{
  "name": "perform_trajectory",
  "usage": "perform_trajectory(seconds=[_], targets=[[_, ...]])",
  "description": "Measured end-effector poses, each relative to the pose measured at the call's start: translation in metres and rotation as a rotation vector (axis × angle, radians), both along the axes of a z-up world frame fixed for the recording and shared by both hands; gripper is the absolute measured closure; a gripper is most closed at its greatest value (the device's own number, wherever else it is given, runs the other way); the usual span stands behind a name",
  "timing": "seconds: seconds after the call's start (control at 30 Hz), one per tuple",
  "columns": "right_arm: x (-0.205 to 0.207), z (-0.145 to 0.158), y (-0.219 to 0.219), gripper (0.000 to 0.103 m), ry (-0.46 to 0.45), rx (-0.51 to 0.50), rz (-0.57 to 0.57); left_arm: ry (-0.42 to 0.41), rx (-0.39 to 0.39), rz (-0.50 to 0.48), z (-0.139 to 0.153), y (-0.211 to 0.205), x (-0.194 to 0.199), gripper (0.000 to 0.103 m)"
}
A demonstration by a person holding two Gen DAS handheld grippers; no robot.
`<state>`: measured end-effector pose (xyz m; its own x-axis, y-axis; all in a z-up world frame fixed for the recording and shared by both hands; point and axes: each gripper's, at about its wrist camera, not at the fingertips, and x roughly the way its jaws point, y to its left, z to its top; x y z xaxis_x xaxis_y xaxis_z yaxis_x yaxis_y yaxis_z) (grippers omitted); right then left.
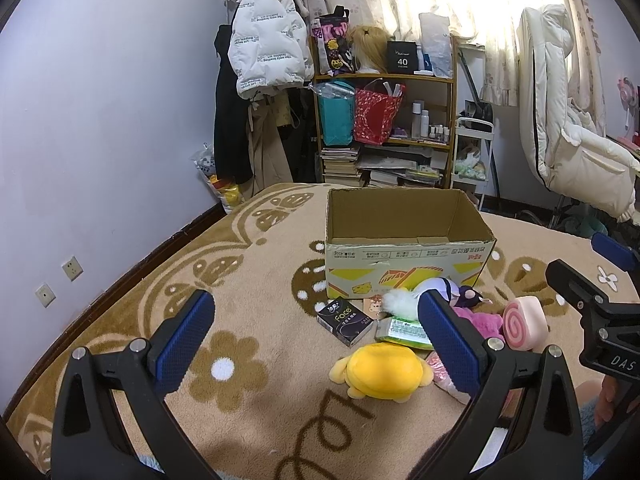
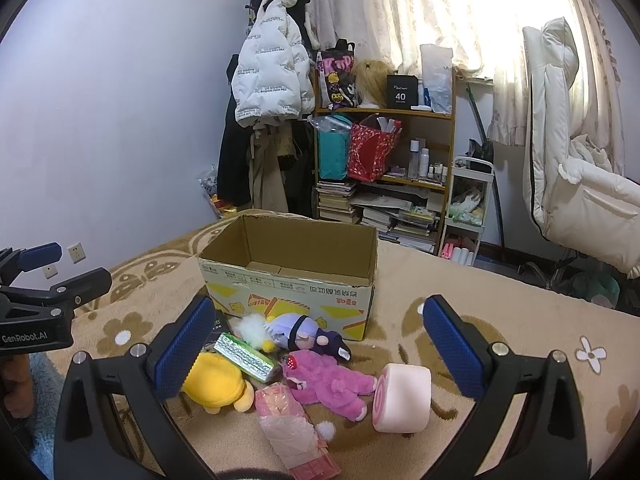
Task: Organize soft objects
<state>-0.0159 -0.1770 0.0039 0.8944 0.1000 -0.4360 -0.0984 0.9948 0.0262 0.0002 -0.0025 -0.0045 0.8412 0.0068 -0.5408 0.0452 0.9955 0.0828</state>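
Note:
An open cardboard box (image 1: 404, 268) (image 2: 292, 292) stands on the patterned blanket. In front of it lie a yellow plush (image 1: 380, 372) (image 2: 216, 384), a pink plush (image 2: 328, 380) (image 1: 482, 320), a purple-haired doll (image 2: 304, 332) (image 1: 464, 294), a pink swirl-roll cushion (image 2: 402, 398) (image 1: 524, 322), a green tissue pack (image 1: 404, 332) (image 2: 246, 356), a pink wrapped packet (image 2: 292, 428) and a dark "face" tissue box (image 1: 345, 320). My left gripper (image 1: 316, 344) is open above the blanket, short of the pile. My right gripper (image 2: 320, 348) is open, hovering over the toys, holding nothing.
A wooden shelf (image 1: 384, 120) with bags, books and bottles stands behind the bed. Coats hang on a rack (image 1: 264, 52) at the left. A white padded chair (image 2: 576, 168) stands at the right, before the curtained window. Wall sockets (image 1: 72, 268) sit low on the left wall.

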Motion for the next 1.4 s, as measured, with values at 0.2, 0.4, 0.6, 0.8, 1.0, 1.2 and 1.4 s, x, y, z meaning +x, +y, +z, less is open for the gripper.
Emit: perform_trajectory(seconds=[0.2,0.4,0.6,0.8,1.0,1.2,1.4], targets=[[0.0,-0.001,0.0,0.0,0.001,0.001,-0.001,0.002,0.0,0.0,0.0,-0.001,0.0,0.002],[0.0,-0.008,-0.002,0.0,0.007,0.016,-0.007,0.001,0.002,0.0,0.0,0.0,0.0,0.002],[0.0,-0.012,-0.003,0.0,0.011,0.026,-0.01,0.0,0.002,0.0,-0.001,-0.001,-0.001,0.002],[-0.002,-0.015,-0.003,0.0,0.014,0.02,-0.005,0.002,0.001,0.0,-0.001,-0.001,-0.001,0.002],[-0.001,-0.016,-0.003,0.0,0.034,0.046,-0.002,0.002,0.0,-0.002,-0.001,-0.001,-0.001,0.002],[-0.005,-0.014,-0.01,0.0,0.04,0.089,-0.023,0.002,0.0,-0.002,-0.002,-0.001,-0.001,0.002],[-0.001,-0.014,-0.019,0.0,0.076,0.137,-0.032,0.029,0.009,-0.009,-0.006,-0.005,0.002,0.002]])
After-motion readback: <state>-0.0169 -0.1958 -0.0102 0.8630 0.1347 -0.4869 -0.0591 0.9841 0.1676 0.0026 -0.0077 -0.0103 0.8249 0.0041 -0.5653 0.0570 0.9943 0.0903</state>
